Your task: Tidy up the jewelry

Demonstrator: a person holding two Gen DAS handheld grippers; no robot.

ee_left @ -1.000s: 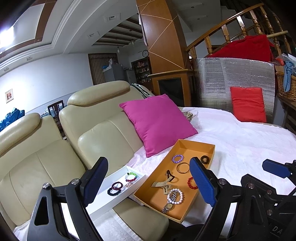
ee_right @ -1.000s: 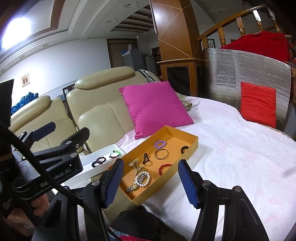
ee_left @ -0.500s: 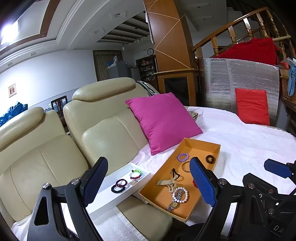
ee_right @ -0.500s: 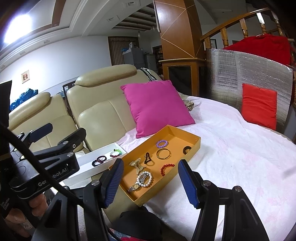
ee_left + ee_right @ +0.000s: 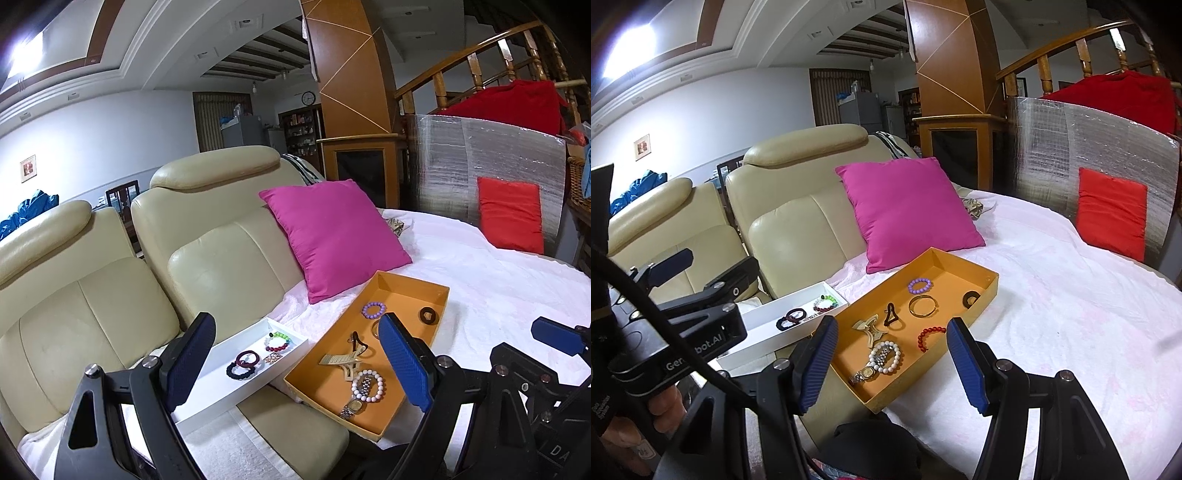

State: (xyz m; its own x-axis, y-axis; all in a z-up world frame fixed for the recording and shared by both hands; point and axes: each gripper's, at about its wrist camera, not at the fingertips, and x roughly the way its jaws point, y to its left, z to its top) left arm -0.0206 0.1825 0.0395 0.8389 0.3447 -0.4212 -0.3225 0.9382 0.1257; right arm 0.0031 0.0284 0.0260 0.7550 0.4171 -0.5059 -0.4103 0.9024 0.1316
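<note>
An orange tray (image 5: 439,295) (image 5: 988,286) lies on a white-covered bed and holds a purple bead bracelet (image 5: 919,285), a gold bangle (image 5: 922,306), a red bead bracelet (image 5: 925,336), a white bead bracelet with a watch (image 5: 882,358), hair clips and a dark ring. A white tray (image 5: 221,373) (image 5: 764,321) beside it holds dark bracelets (image 5: 242,365) and a red-green one (image 5: 277,341). My left gripper (image 5: 299,362) is open and empty, held back above both trays. My right gripper (image 5: 892,363) is open and empty, above the orange tray's near end.
A magenta pillow (image 5: 332,240) leans behind the trays against a cream leather sofa (image 5: 207,258). A red pillow (image 5: 511,216) rests on a silver panel at the bed's far side. The left gripper's body (image 5: 665,332) shows at the left of the right wrist view.
Both grippers have drifted slightly; the trays sit a little further right and lower in view. Both stay open and empty. No jewelry has moved.
</note>
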